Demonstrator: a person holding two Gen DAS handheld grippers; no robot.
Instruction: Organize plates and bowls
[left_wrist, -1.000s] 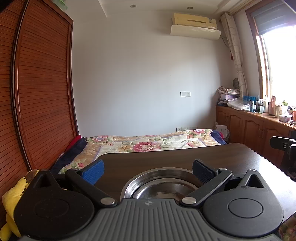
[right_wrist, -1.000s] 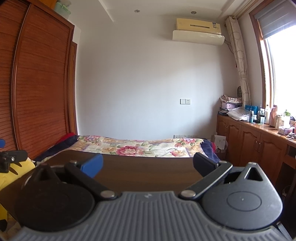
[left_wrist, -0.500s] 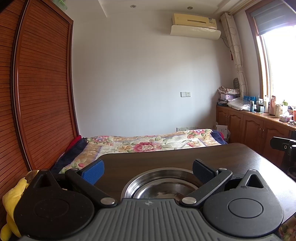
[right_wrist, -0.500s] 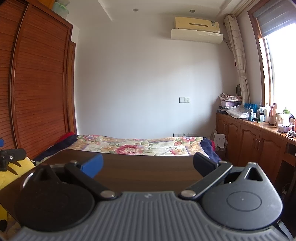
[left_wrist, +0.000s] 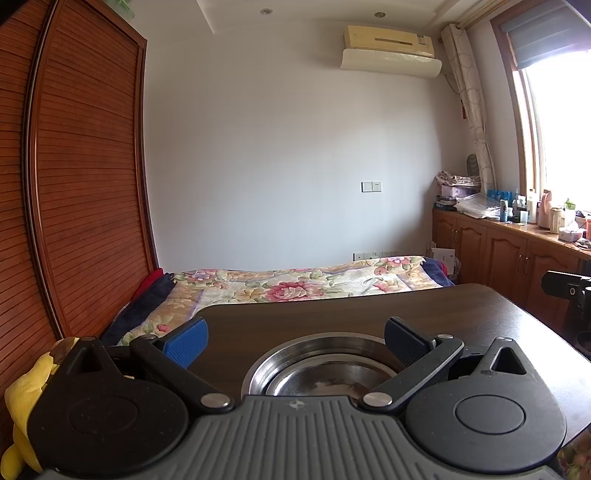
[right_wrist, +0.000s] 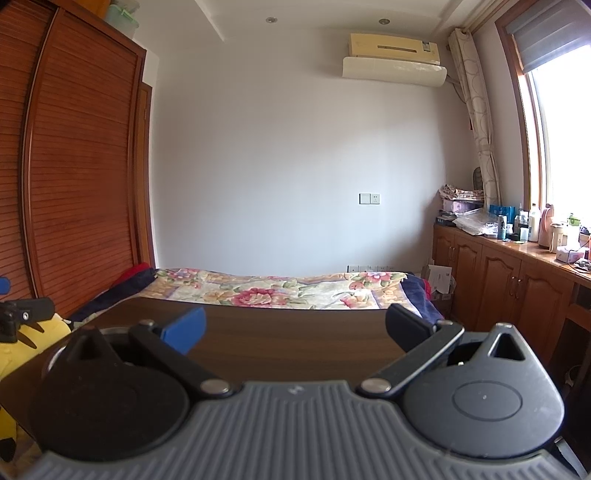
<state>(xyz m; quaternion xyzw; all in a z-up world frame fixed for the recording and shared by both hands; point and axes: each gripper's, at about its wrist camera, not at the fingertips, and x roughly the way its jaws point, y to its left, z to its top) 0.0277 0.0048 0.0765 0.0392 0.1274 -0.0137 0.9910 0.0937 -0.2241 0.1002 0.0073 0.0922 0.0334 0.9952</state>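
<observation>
A louvred wooden wardrobe (left_wrist: 85, 192) fills the left side of a bedroom, with a bed under a floral quilt (left_wrist: 295, 286) against the far white wall and an air conditioner (left_wrist: 391, 46) mounted high above it. Wooden cabinets (right_wrist: 517, 280) crowded with bottles line the window side. In the foreground, a dark wooden surface (left_wrist: 369, 314) carries stainless steel bowls (left_wrist: 317, 369), apparently one nested inside another, sitting at the near edge. The left tongs (left_wrist: 295, 336) hang low over them, fingers spread wide and holding nothing, the blue pad left of the bowls and the dark pad at their right rim. From the right wrist view, the right tongs (right_wrist: 295, 326) are likewise spread wide and empty above a bare stretch of the same surface, with a sliver of a metal rim (right_wrist: 110, 329) showing behind the left finger linkage. A yellow soft toy (left_wrist: 22, 398) lies beside the surface at far left.
</observation>
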